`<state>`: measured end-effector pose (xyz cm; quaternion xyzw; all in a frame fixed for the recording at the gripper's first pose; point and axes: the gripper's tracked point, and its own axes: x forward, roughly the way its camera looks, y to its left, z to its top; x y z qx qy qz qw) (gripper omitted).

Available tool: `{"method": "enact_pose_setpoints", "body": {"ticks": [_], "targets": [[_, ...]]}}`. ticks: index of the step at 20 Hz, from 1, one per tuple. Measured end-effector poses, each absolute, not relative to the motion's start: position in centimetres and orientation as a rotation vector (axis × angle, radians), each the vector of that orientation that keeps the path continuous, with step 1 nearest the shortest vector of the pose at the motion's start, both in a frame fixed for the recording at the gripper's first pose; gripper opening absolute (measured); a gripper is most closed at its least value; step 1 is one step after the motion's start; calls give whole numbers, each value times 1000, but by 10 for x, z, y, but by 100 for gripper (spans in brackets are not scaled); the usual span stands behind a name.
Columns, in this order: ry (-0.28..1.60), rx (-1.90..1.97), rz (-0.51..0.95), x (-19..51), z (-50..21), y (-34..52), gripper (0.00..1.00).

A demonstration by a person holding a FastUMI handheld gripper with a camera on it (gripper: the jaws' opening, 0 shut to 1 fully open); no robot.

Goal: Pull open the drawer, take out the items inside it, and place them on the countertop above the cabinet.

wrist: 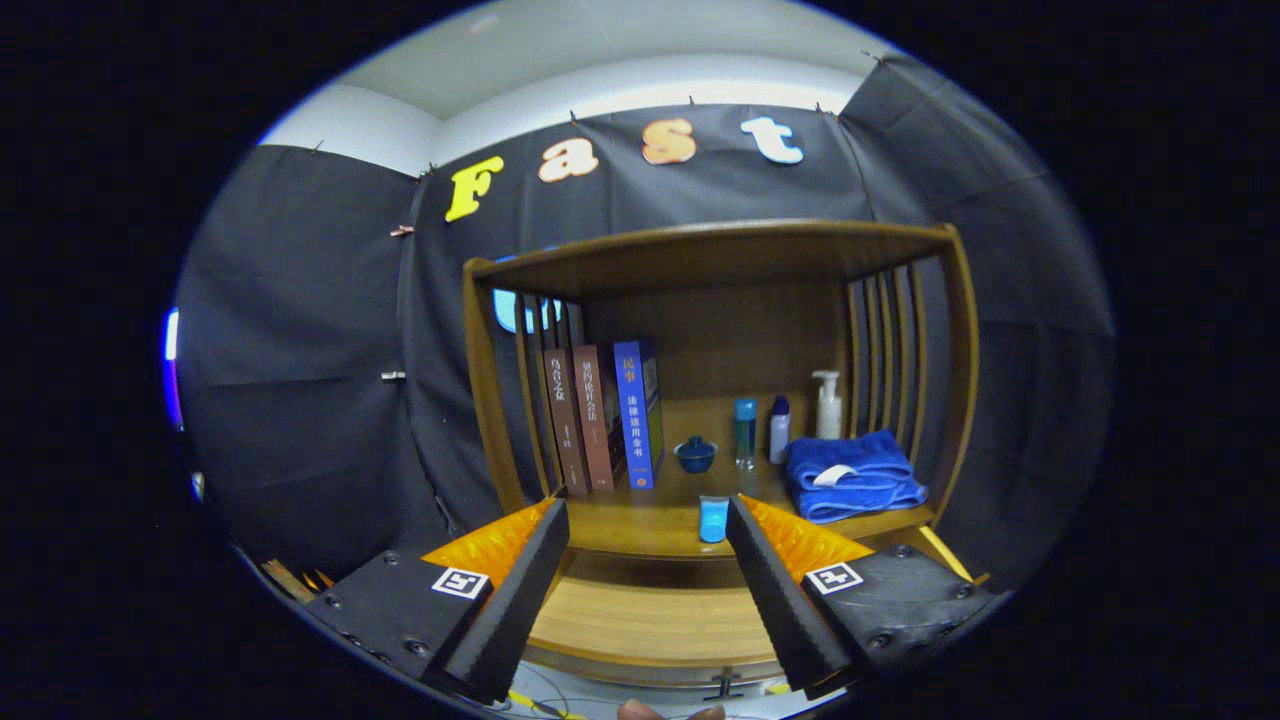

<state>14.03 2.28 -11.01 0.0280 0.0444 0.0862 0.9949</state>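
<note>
My gripper (647,505) is open, its two fingers spread wide with nothing between them, hovering in front of the wooden cabinet. Below and between the fingers the drawer (650,625) stands pulled out, showing its wooden floor, with its dark handle (725,686) at the front edge. Just beyond the fingertips lies the countertop (640,525). A small blue tube (713,520) stands at the countertop's front edge, close beside my right fingertip.
On the countertop under a wooden shelf top (720,250) stand three books (600,415), a small blue lidded cup (695,454), two slim bottles (760,430), a white pump bottle (827,405) and a folded blue towel (850,475). Slatted sides flank it.
</note>
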Motion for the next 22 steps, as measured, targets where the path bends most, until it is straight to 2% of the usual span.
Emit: {"method": "enact_pose_setpoints", "body": {"ticks": [5,13,22], "targets": [[4,-16,70,88,-143,-6,99],[205,16,-1,76,-280,-41,99],[303,-11,-3,96,-340,-36,100]]}}
